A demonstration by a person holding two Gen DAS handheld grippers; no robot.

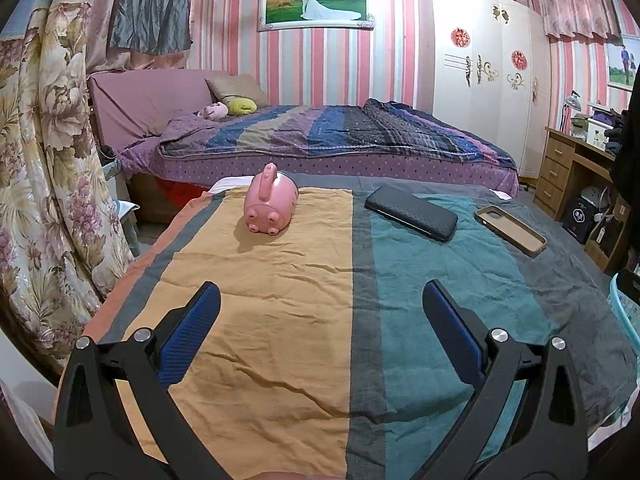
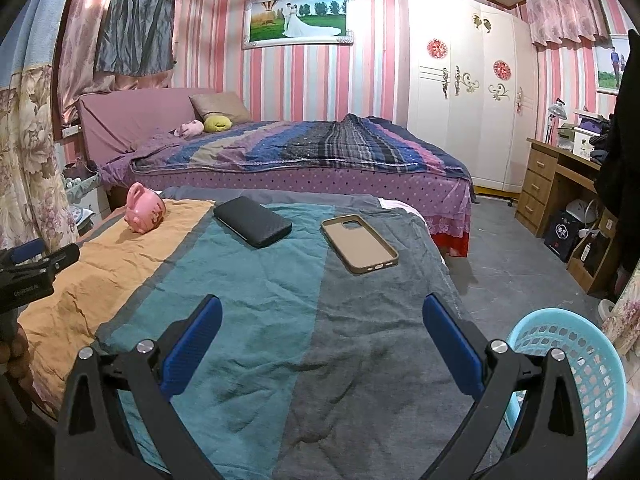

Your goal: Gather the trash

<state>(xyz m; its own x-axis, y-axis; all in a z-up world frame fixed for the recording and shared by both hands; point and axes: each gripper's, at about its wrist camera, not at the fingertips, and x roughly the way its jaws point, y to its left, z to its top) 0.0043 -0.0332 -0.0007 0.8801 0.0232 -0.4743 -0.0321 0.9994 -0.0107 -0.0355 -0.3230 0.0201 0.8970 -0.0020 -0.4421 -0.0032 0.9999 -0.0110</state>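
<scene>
My left gripper (image 1: 320, 296) is spread wide, its blue pads (image 1: 192, 332) well apart with nothing between them, hovering above the orange stripe of the striped cloth (image 1: 280, 320) that covers the desk. My right gripper (image 2: 322, 308) is released just as wide and also empty, over the teal and grey stripes. Neither touches the cloth or any object, as far as I can see.

Ahead of the left gripper, a pink pig-shaped toy (image 1: 272, 204) lies on the orange stripe. To its right, a black wallet-like case (image 1: 412, 212) rests on the teal stripe, and a tan phone case (image 1: 510, 230) lies open side up on the grey part, apart from the black one. All three are well clear of both grippers.

A light blue plastic basket (image 2: 588, 364) stands on the floor just beside the desk's right edge, close to my right gripper's outer finger.
</scene>
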